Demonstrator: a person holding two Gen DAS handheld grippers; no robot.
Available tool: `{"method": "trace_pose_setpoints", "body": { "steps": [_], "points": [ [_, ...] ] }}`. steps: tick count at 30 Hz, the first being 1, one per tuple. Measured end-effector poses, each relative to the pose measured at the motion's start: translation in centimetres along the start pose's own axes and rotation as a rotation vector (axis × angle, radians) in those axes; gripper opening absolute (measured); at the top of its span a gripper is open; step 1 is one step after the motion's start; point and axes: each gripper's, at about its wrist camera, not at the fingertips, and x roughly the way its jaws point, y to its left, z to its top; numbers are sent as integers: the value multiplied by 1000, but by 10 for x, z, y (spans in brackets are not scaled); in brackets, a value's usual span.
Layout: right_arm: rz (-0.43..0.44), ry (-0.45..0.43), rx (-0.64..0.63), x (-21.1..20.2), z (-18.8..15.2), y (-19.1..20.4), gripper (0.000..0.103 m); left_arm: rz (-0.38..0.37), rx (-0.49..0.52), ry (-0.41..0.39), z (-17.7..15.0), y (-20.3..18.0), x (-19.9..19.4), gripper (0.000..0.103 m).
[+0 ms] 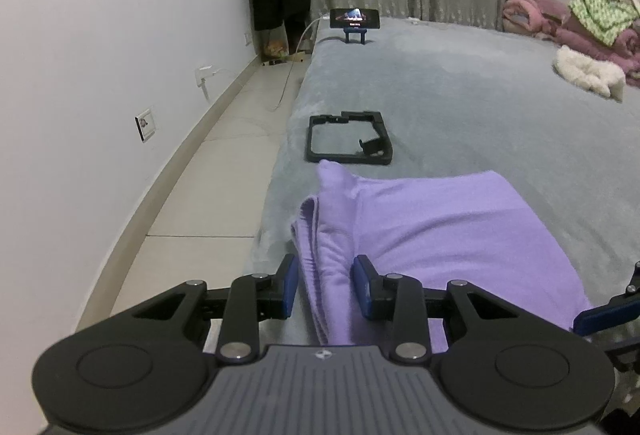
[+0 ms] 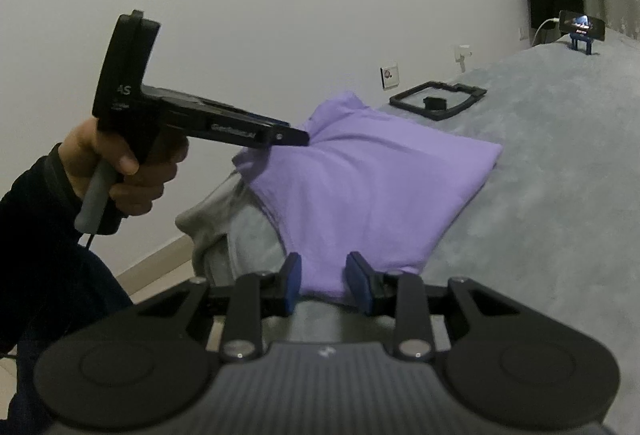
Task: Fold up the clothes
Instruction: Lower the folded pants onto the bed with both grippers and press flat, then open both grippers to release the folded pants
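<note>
The purple garment (image 1: 460, 227) is lying folded at the near edge of the bed (image 1: 460, 99). The left hand-held gripper (image 1: 325, 285) is pinching its bunched left edge between narrowed pads, and the right hand-held gripper (image 2: 323, 285) is gripping the near corner likewise. Both should be lifting evenly, keeping the layers aligned while carrying the fold across.

Soft matt purple cloth (image 1: 460, 219) on fuzzy grey blanket (image 1: 460, 103)
</note>
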Motion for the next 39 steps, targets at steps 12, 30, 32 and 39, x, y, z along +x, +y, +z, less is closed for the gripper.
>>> {"method": "trace_pose_setpoints", "body": {
  "steps": [12,30,32,39],
  "points": [
    [-72,-93,92,-10,11,-28,29,-35,-24,-149,15,-11,-14,32],
    [-116,-87,135,17,9,-42,31,-13,-32,-29,17,-26,24,31],
    [-121,-101,139,11,10,-42,31,-12,-50,-34,19,-26,21,31],
    [-141,-161,152,-11,17,-49,42,8,-85,-87,37,-40,5,31]
  ]
}}
